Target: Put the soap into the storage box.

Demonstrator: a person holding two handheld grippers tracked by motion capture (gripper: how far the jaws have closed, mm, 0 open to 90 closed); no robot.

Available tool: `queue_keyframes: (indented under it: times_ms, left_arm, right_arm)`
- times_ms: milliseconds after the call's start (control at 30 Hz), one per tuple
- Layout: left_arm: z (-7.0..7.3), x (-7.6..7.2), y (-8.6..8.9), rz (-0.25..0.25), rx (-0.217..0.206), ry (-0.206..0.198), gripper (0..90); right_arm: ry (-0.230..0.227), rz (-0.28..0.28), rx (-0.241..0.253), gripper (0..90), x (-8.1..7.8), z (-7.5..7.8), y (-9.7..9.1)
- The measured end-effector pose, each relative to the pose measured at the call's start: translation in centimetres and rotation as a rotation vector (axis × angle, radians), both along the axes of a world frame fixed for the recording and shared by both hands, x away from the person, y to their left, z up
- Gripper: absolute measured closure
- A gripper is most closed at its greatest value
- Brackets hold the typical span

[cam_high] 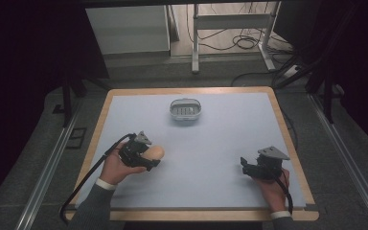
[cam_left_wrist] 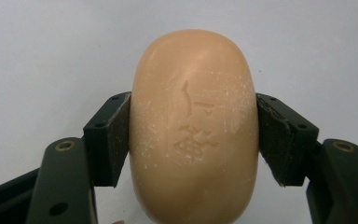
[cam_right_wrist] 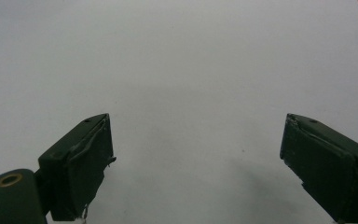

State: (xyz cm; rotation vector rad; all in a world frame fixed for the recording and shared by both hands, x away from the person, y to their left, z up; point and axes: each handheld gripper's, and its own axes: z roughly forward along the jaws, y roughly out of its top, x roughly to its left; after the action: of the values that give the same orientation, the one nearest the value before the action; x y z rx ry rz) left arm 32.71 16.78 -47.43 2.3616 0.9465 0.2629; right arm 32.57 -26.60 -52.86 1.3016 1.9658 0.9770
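Observation:
A tan oval bar of soap with a stamped mark sits between the pads of my left gripper, which press on both its sides. In the high view the soap shows at the tip of the left gripper, over the left part of the pale mat. A grey oval soap dish rests at the far middle of the mat, well apart from both grippers. My right gripper stands open over bare mat with nothing between its jaws. It is at the right front of the table.
The pale blue mat covers a wooden table with a raised rim. Black cables trail from both grippers toward the front edge. Beyond the table are dark floor, a metal frame and loose cables.

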Motion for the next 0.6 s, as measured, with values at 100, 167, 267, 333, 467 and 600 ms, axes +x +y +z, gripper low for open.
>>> queue_keyframes:
  times_ms: [100, 167, 267, 333, 467, 600]
  left_arm:
    - [0.09, 0.14, -0.01, -0.005, -0.001, 0.0, 33.0]
    - [0.1, 0.21, -0.03, -0.001, -0.002, -0.001, 33.0]
    - [0.15, 0.36, -0.06, -0.003, 0.001, 0.0, 33.0]
    - [0.16, 0.46, -0.14, -0.002, 0.001, -0.001, 33.0]
    - [0.27, 0.62, -0.28, -0.005, 0.001, -0.002, 33.0]
    - [0.41, 0.73, -0.38, -0.004, -0.002, -0.005, 33.0]
  right_arm:
    - [0.0, 0.0, 0.0, 9.4, 0.0, 0.0, 0.0]
    - [0.0, 0.0, 0.001, 9.4, -0.01, 0.0, 0.0]
    - [0.0, 0.0, 0.0, 9.4, 0.0, 0.0, 0.0]
    - [0.0, 0.0, 0.0, 9.4, 0.0, 0.0, 0.0]
    - [0.0, 0.0, 0.0, 9.4, 0.0, 0.0, 0.0]
    - [0.0, -0.001, 0.0, 9.4, 0.0, 0.0, 0.0]
